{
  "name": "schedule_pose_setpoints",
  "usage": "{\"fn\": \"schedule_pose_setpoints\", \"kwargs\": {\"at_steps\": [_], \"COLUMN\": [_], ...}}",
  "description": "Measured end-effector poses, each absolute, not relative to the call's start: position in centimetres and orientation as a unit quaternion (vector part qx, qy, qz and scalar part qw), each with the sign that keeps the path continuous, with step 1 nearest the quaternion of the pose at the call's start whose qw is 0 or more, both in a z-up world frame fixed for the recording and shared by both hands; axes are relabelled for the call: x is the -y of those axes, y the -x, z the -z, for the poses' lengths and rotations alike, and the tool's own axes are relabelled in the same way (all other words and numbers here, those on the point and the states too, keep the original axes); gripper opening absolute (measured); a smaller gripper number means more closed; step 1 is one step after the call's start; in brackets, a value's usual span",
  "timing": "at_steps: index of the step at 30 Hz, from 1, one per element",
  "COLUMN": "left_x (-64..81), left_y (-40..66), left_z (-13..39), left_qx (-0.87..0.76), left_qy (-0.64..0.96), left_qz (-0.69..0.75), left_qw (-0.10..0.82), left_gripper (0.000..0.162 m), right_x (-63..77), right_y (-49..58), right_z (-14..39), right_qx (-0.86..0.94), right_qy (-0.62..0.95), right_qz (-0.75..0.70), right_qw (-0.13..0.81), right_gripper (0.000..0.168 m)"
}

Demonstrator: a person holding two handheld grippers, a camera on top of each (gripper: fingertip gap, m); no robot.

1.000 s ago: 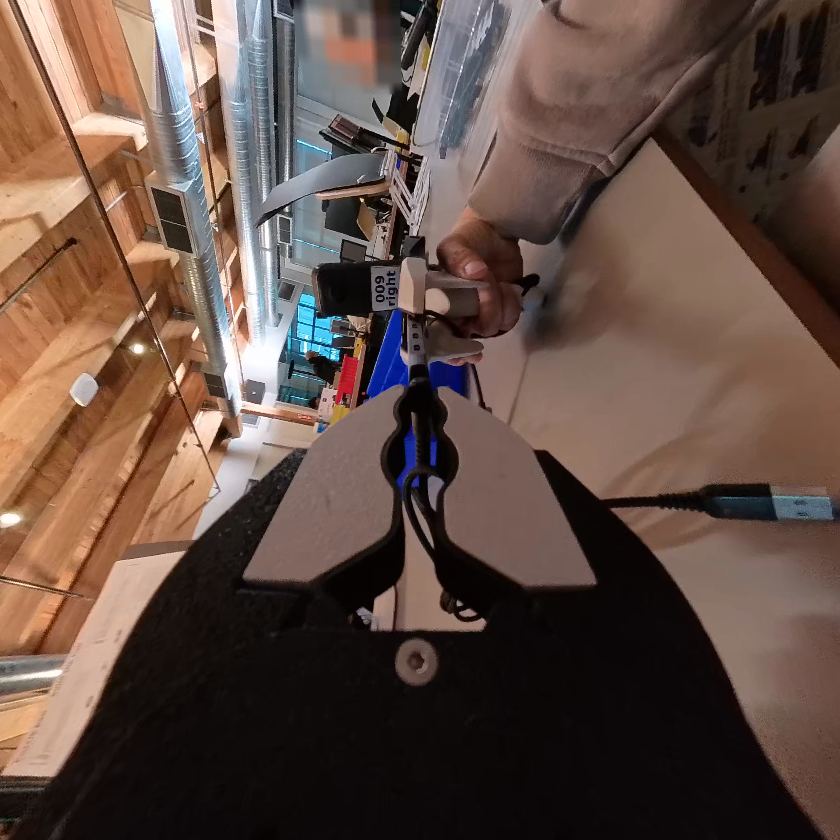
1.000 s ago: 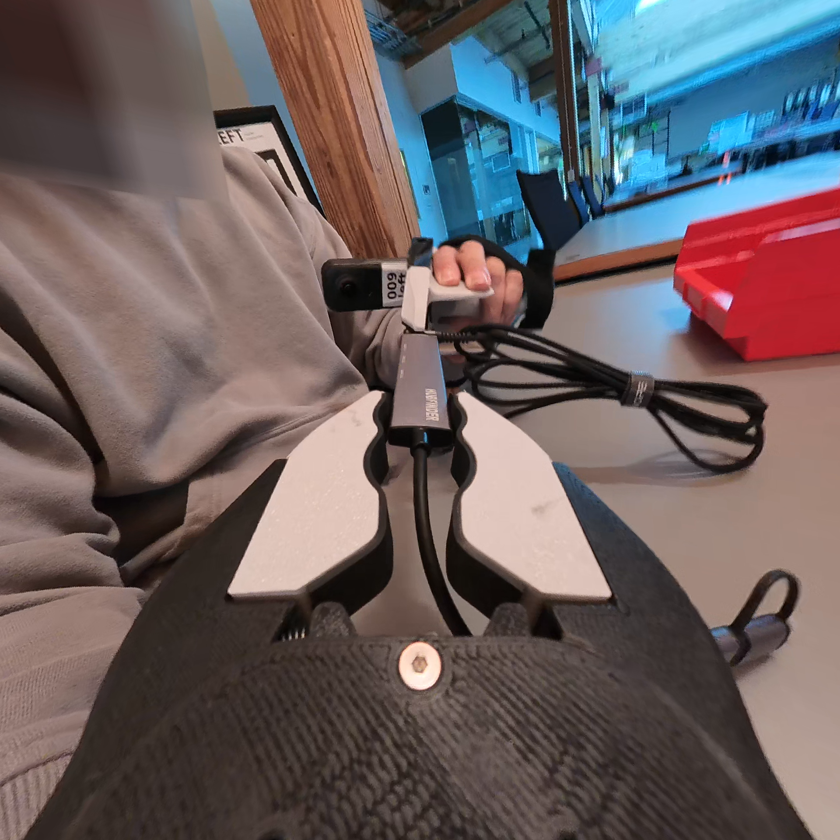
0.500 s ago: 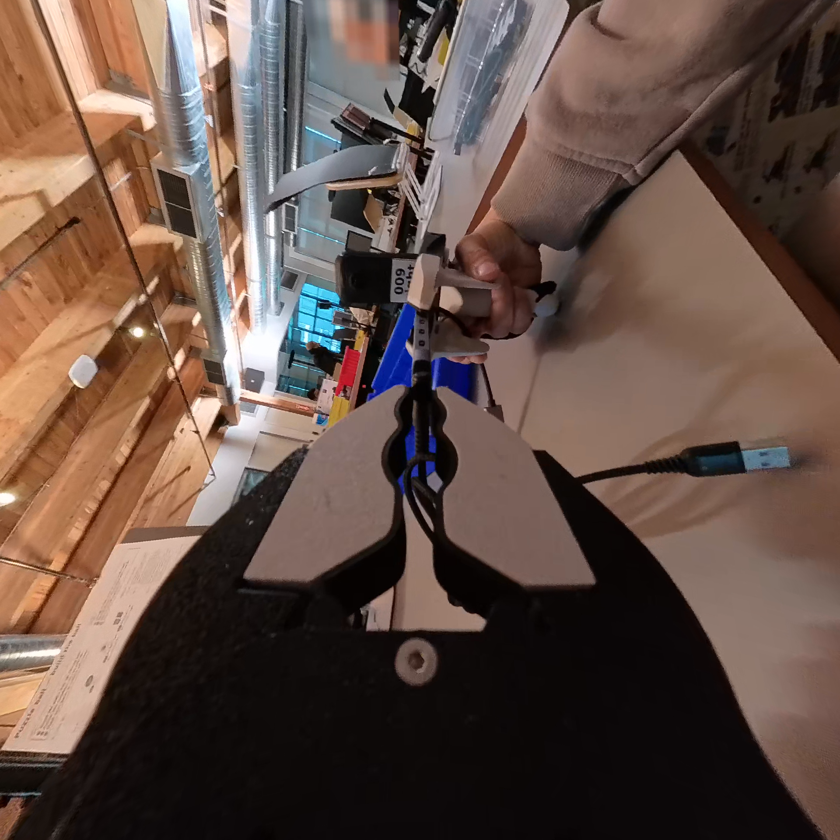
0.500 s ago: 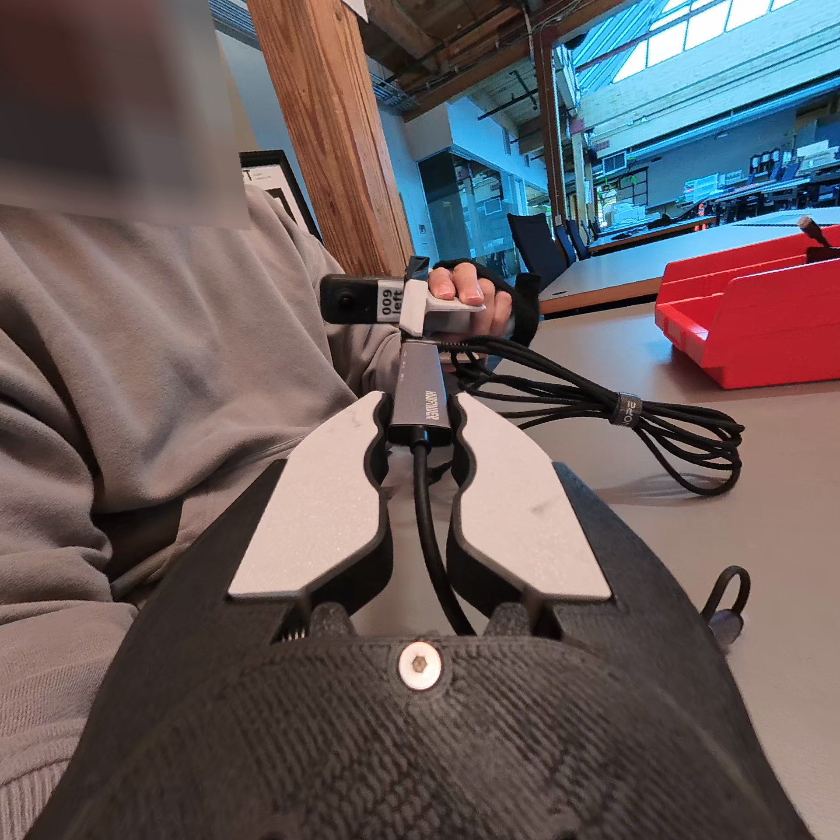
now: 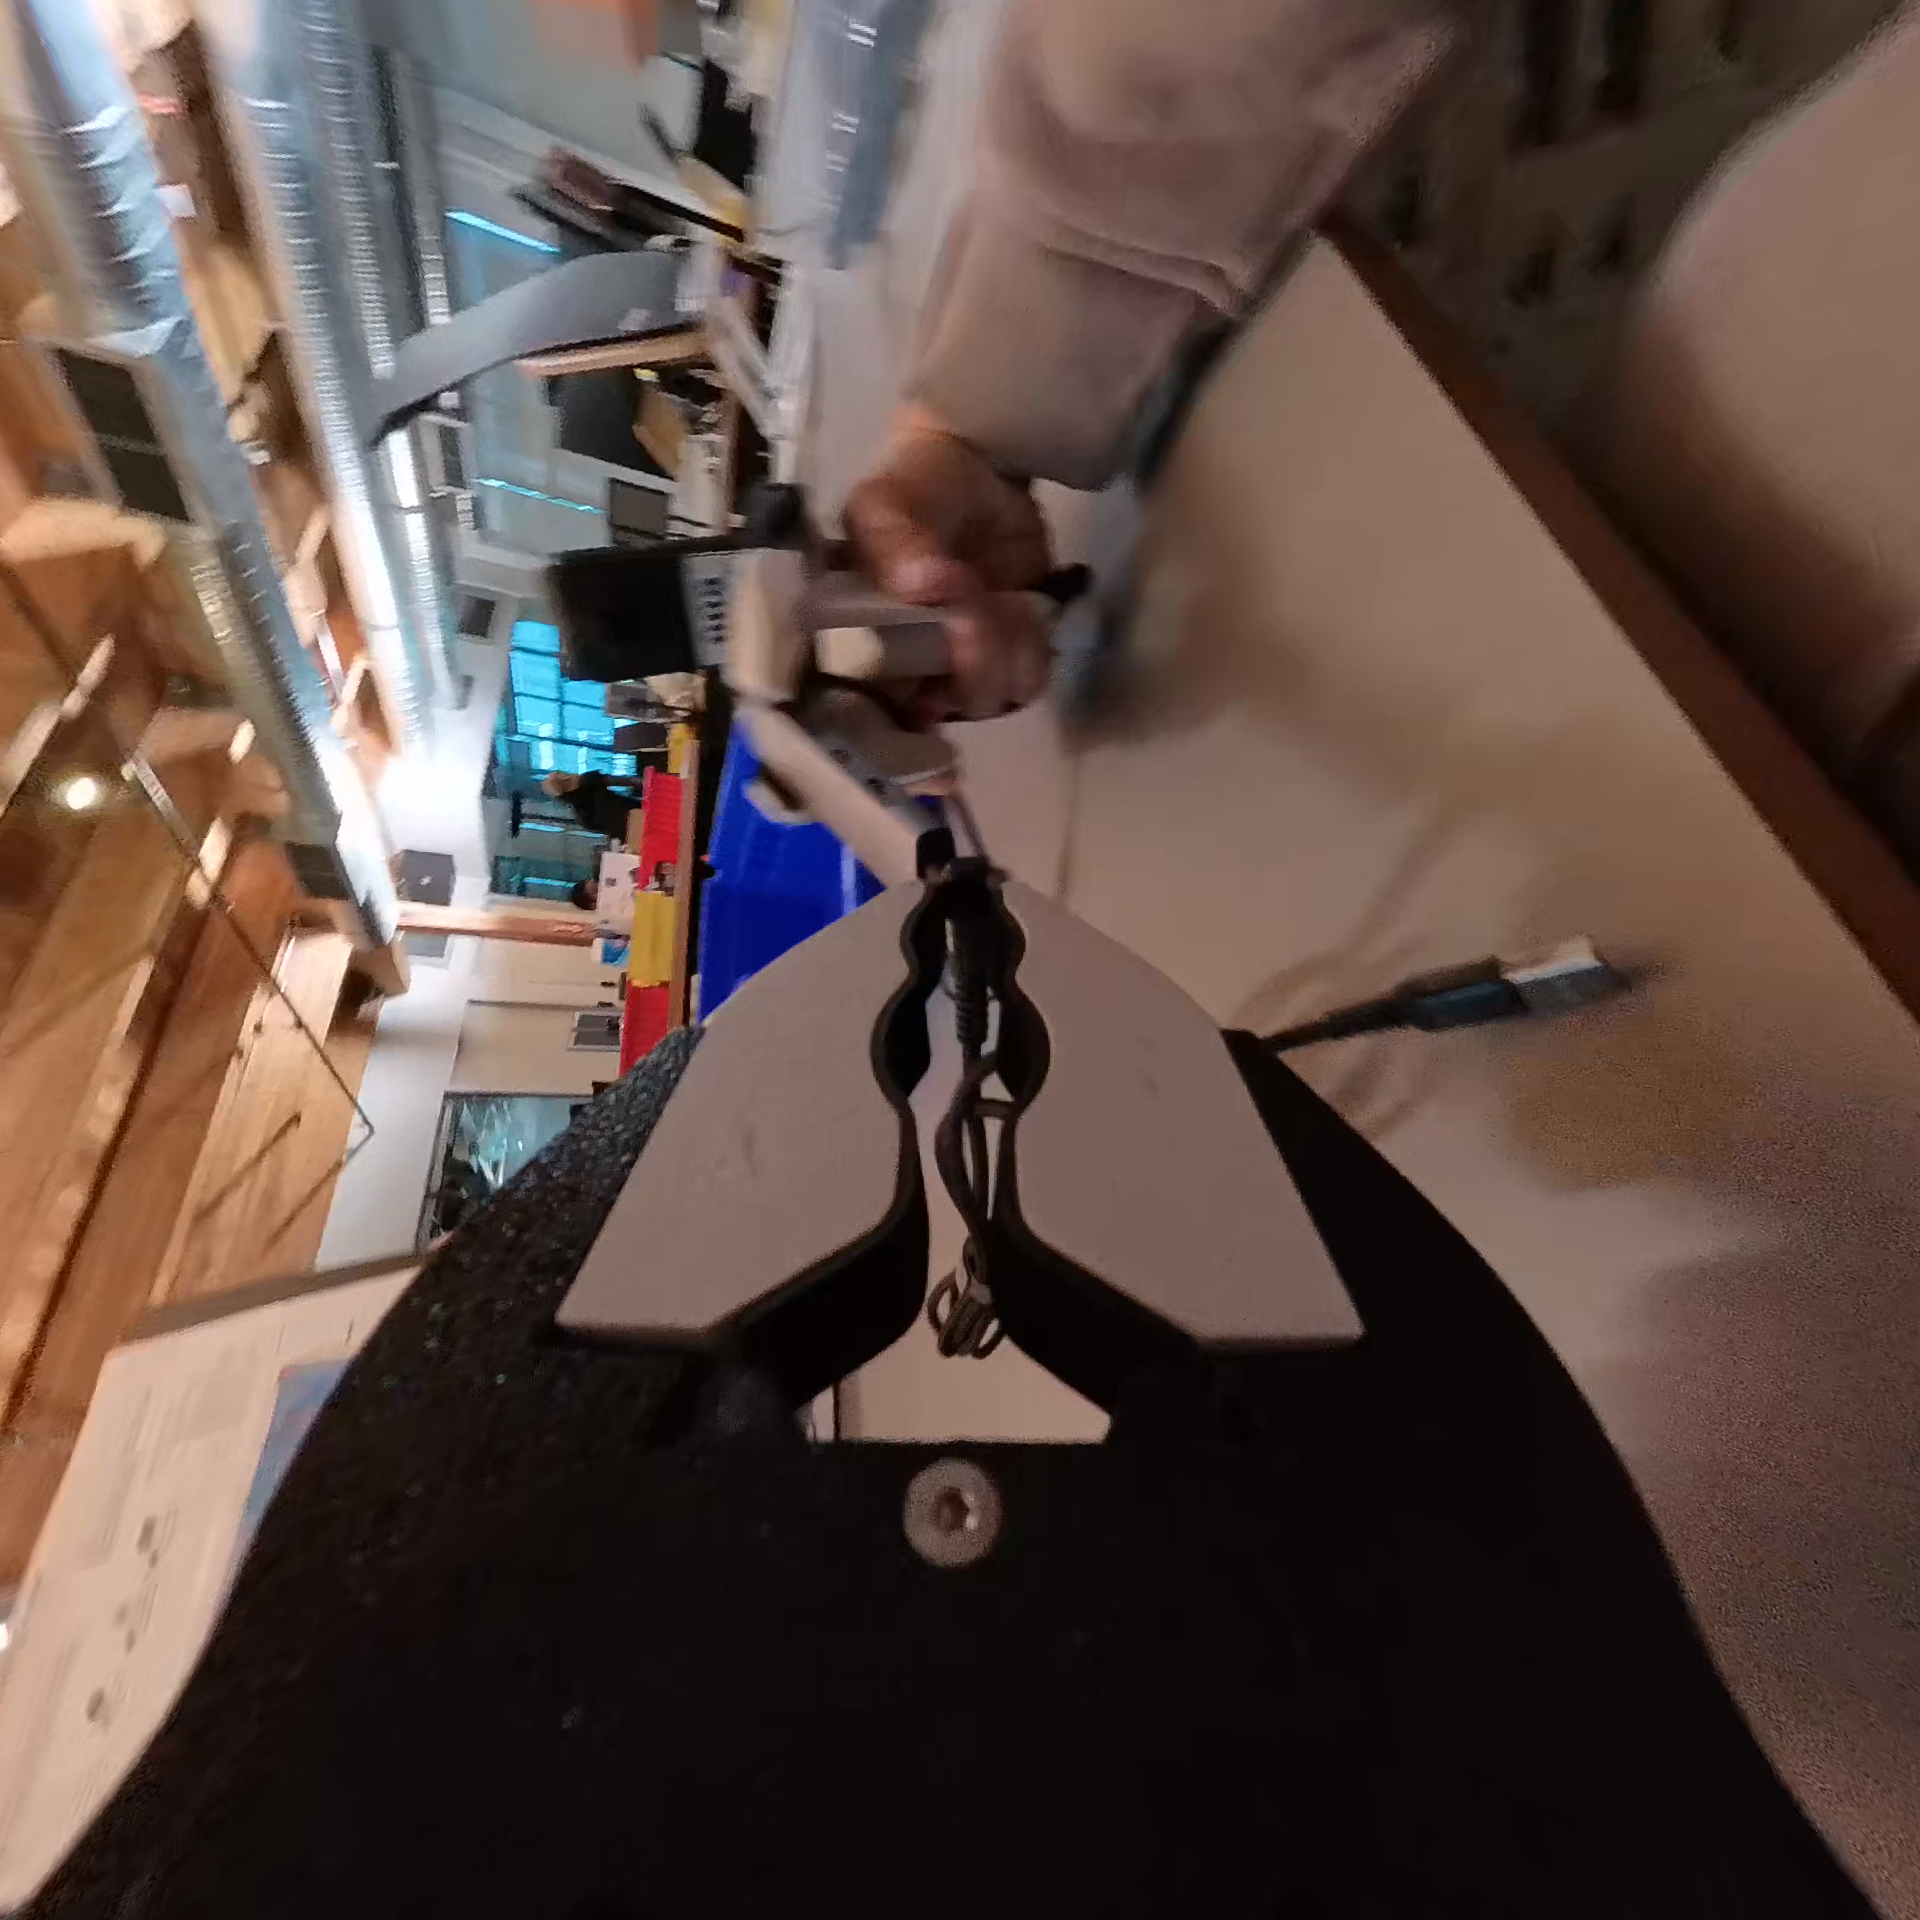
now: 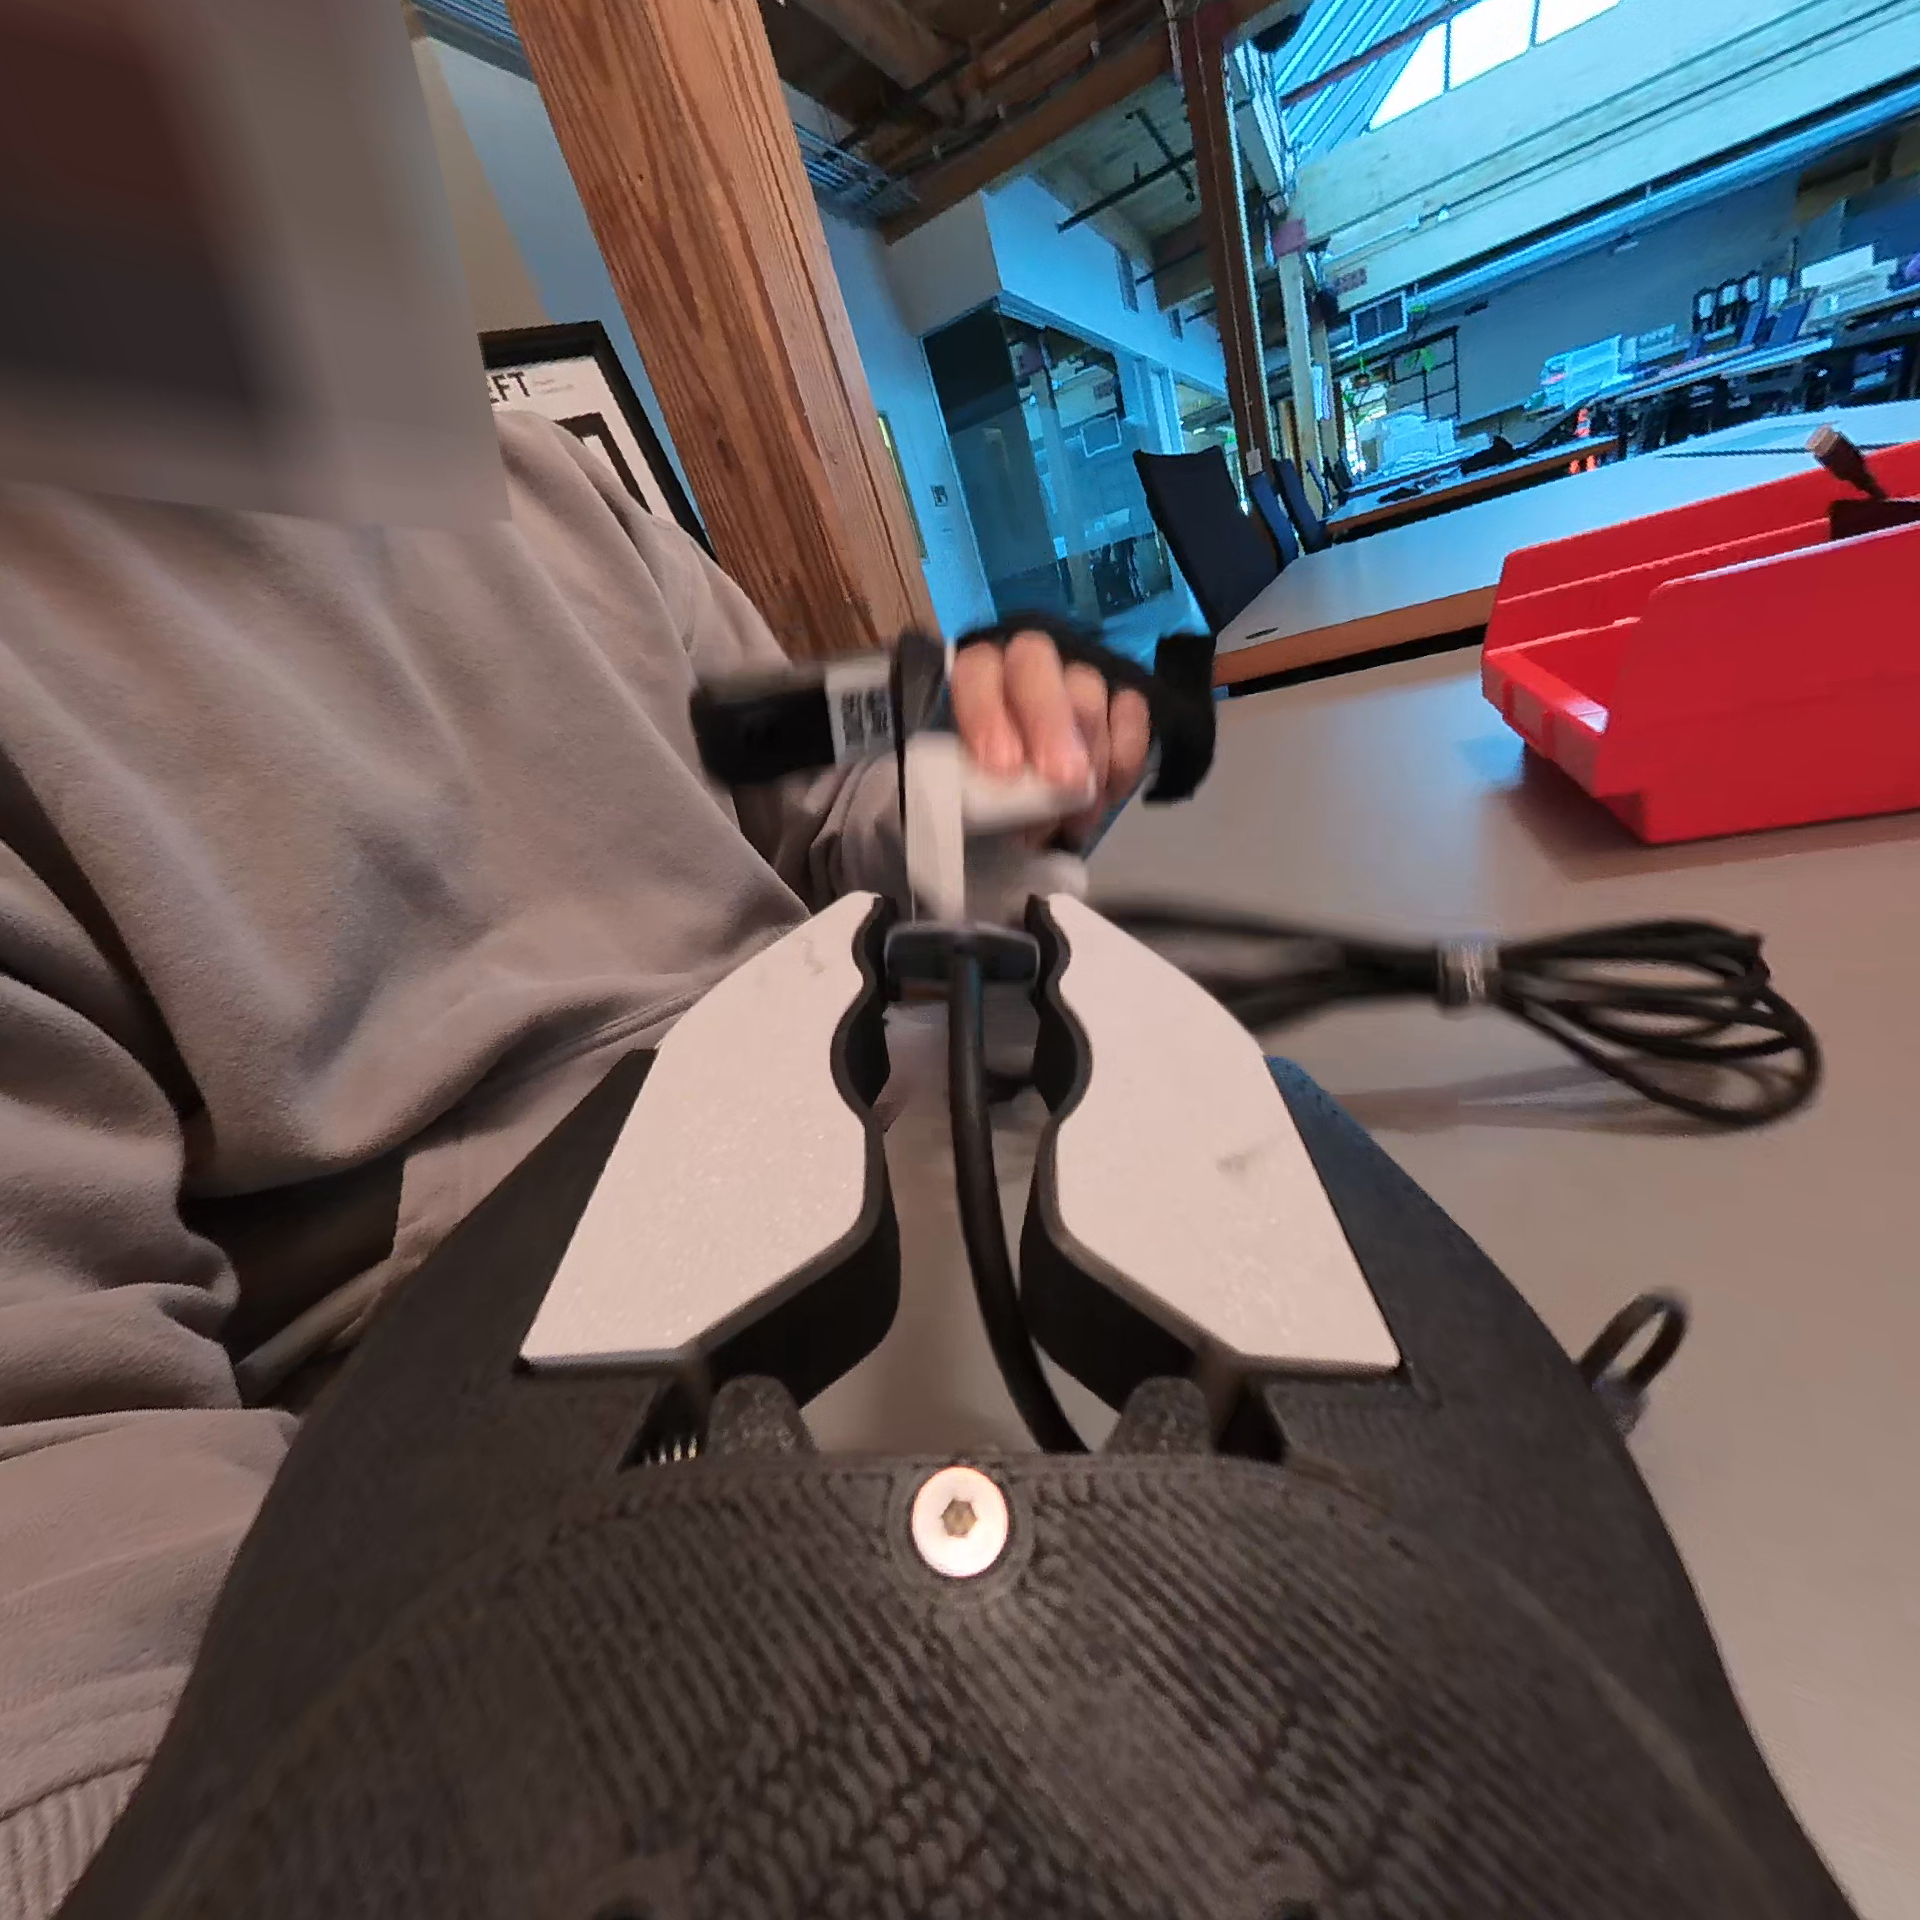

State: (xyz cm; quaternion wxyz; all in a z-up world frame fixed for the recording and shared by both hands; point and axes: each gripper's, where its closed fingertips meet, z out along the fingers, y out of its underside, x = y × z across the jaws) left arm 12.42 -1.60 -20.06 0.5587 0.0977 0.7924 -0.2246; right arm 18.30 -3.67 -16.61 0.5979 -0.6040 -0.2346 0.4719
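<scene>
My left gripper [image 5: 961, 888] is shut on the plug end of a thin black cable [image 5: 968, 997], whose strands run back between the fingers. My right gripper [image 6: 961, 920] is shut on a dark grey adapter block [image 6: 961, 951], seen end-on, with its black lead [image 6: 982, 1195] running back between the fingers. The two grippers face each other tip to tip above the table. The right gripper shows in the left wrist view [image 5: 831, 769], and the left gripper shows blurred in the right wrist view [image 6: 935, 821]. The joint between plug and adapter is hidden.
A bundled black cable [image 6: 1558, 997] lies on the grey table [image 6: 1558, 1299] to the right. A red bin [image 6: 1714, 675] stands behind it. A loose USB plug [image 5: 1538, 987] lies on the table. A blue bin [image 5: 769, 883] stands farther off. A person's grey sleeve [image 6: 364, 831] fills the left.
The grippers have closed the gap between them. The adapter in the right gripper has swung from lying lengthwise to pointing end-on. Both views are now motion-blurred.
</scene>
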Motion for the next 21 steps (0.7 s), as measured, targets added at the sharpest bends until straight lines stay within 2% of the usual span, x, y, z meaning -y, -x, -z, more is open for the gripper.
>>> {"fn": "schedule_pose_setpoints", "kwargs": {"at_steps": [3,6,10,13,17,19,21], "left_x": [2.8,0.5,-2.1,-4.2,-7.1,-8.5,-9.5], "left_y": [-12.8,-13.8,-14.5,-15.4,-16.2,-16.5,-16.9], "left_z": [21.5,18.3,16.1,16.0,16.0,15.8,16.3], "left_qx": [-0.773,-0.718,-0.683,-0.662,-0.636,-0.596,-0.551], "left_qy": [-0.121,-0.081,-0.013,0.076,0.236,0.338,0.442], "left_qz": [0.209,0.204,0.226,0.251,0.379,0.475,0.548], "left_qw": [0.587,0.660,0.694,0.702,0.629,0.552,0.449], "left_gripper": [0.008,0.007,0.009,0.022,0.039,0.047,0.046], "right_x": [3.9,4.2,2.9,1.5,-0.8,-1.8,-2.4], "right_y": [-18.1,-19.5,-19.9,-20.0,-20.4,-20.7,-21.2], "right_z": [16.2,16.0,15.4,15.2,14.5,14.1,13.6], "right_qx": [0.248,0.239,0.231,0.223,0.192,0.173,0.148], "right_qy": [0.586,0.585,0.567,0.568,0.573,0.576,0.569], "right_qz": [-0.470,-0.429,-0.392,-0.338,-0.256,-0.214,-0.174], "right_qw": [0.611,0.645,0.687,0.716,0.755,0.770,0.790], "right_gripper": [0.025,0.025,0.024,0.025,0.025,0.025,0.025]}}
